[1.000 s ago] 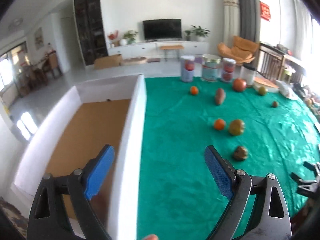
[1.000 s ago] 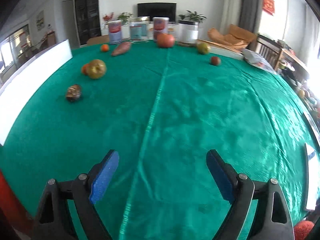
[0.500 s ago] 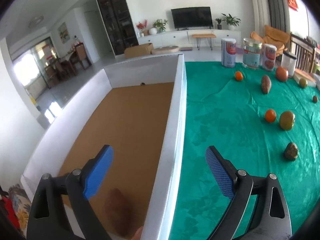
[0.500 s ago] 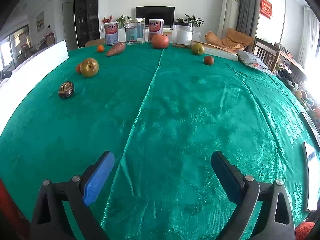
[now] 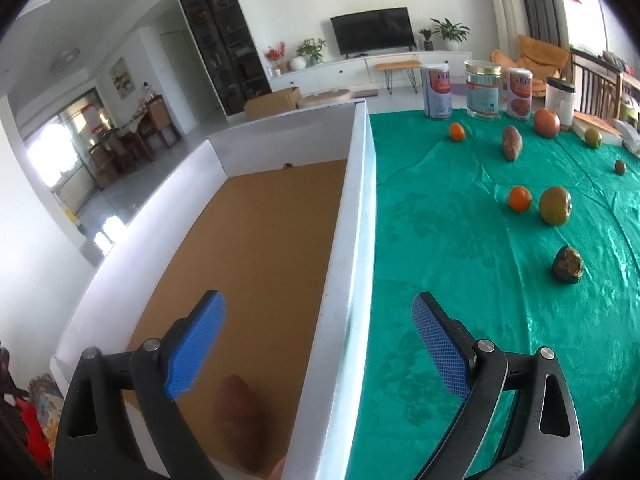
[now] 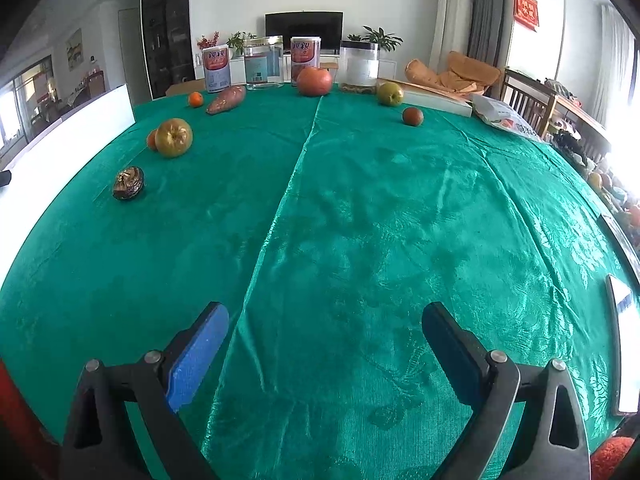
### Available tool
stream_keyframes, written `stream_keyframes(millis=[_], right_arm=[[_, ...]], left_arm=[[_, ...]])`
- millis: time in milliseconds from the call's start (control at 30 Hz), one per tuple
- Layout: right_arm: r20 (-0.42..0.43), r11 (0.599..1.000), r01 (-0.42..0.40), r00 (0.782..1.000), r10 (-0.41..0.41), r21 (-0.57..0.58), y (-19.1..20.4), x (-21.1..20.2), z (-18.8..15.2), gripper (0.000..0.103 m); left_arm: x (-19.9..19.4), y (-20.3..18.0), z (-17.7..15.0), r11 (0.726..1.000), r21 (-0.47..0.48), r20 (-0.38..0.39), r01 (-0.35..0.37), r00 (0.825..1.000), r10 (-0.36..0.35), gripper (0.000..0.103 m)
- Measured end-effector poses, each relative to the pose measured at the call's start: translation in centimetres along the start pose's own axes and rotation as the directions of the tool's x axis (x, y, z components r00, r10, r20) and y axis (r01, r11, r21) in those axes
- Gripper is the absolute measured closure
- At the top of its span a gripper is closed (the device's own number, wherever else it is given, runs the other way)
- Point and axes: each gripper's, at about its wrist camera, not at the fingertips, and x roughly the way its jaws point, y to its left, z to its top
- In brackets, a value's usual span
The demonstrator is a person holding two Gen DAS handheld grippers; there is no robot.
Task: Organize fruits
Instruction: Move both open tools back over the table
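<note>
The left gripper (image 5: pixel 316 344) tilts down, open and empty, straddling the white box (image 5: pixel 360 216) wall; a blurred sweet potato (image 5: pixel 236 412) lies inside, lower centre. The right gripper (image 6: pixel 324 348), open, hovers over the bench's glossy green cloth (image 6: pixel 360 220).

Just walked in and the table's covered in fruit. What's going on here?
A person is sorting fruit into a white box with two handheld grippers. Both the left gripper and the right gripper are open and empty. A sweet potato lies in the box; oranges, apples and other produce remain on the green cloth.
</note>
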Motion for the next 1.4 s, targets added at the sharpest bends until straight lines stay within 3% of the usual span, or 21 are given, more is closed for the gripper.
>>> stream_keyframes(millis=[167, 233, 300, 367, 400, 467, 500, 633, 700, 767, 1000, 1133, 1233, 1400], right_arm=[[-0.031, 0.999, -0.02, 0.999, 0.021, 0.034, -0.4, 0.1, 0.3, 0.006], [-0.044, 0.996, -0.032, 0.998, 0.036, 0.079, -0.9, -0.4, 0.7, 0.006], [-0.025, 0.994, -0.028, 0.999, 0.031, 0.103, -1.2, -1.4, 1.2, 0.005], [-0.008, 0.995, -0.004, 1.0, 0.005, 0.102, -1.0, -2.1, 1.7, 0.004], [0.0, 0.995, 0.01, 1.0, -0.01, 0.1, -0.9, -2.3, 1.9, 0.003], [0.015, 0.995, 0.032, 0.999, -0.033, 0.096, -0.4, -2.6, 2.2, 0.003], [0.017, 0.995, 0.04, 0.999, -0.042, 0.093, -0.2, -2.5, 2.2, 0.003], [-0.006, 0.995, 0.073, 0.997, -0.073, 0.069, 0.3, -1.8, 1.8, 0.003], [-0.014, 0.993, 0.094, 0.996, -0.093, 0.066, 0.1, -1.5, 1.5, 0.003], [-0.022, 0.991, 0.113, 0.993, -0.112, 0.067, -0.2, -1.3, 1.3, 0.003], [-0.027, 0.989, 0.142, 0.99, -0.141, 0.046, 0.2, -0.8, 1.8, 0.003], [-0.019, 0.988, 0.153, 0.988, -0.153, 0.018, 0.9, -0.7, 2.3, 0.003], [0.001, 0.984, 0.18, 0.984, -0.18, -0.006, 1.4, -0.9, 2.9, 0.003], [0.018, 0.983, 0.184, 0.983, -0.183, -0.011, 1.7, -1.0, 3.6, 0.003]], left_arm=[[-1.1, 0.5, 0.5, 0.998, -0.044, 0.027, -0.042, 0.999, 0.043, 0.007], [-3.1, 0.3, 0.7, 0.991, -0.061, 0.105, -0.12, 0.986, 0.126, 0.007], [-6.2, -0.8, 0.6, 0.986, -0.049, 0.22, -0.162, 0.961, 0.169, 0.004], [-8.5, -2.2, 0.4, 0.994, -0.036, 0.285, -0.107, 0.952, 0.113, 0.002], [-9.4, -3.2, 0.1, 0.999, -0.03, 0.296, -0.038, 0.954, 0.045, 0.001], [-9.8, -5.0, -0.7, 0.993, -0.025, 0.266, 0.112, 0.959, -0.101, 0.001], [-9.3, -6.4, -1.4, 0.977, -0.022, 0.227, 0.21, 0.953, -0.2, 0.001], [-5.6, -12.0, -4.3, 0.915, 0.003, 0.034, 0.404, 0.914, -0.404, 0.001], [-3.9, -14.1, -5.5, 0.909, 0.037, -0.035, 0.414, 0.91, -0.413, 0.001], [-2.8, -15.0, -5.9, 0.91, 0.051, -0.055, 0.412, 0.911, -0.409, 0.001], [-1.4, -14.5, -5.1, 0.922, -0.025, -0.005, 0.387, 0.922, -0.387, 0.001], [-0.5, -14.8, -5.4, 0.907, -0.039, -0.034, 0.418, 0.907, -0.42, 0.001], [-0.5, -15.4, -5.8, 0.898, -0.031, -0.045, 0.44, 0.896, -0.441, 0.001], [-1.0, -16.7, -6.2, 0.903, 0.042, -0.057, 0.427, 0.903, -0.425, 0.001]])
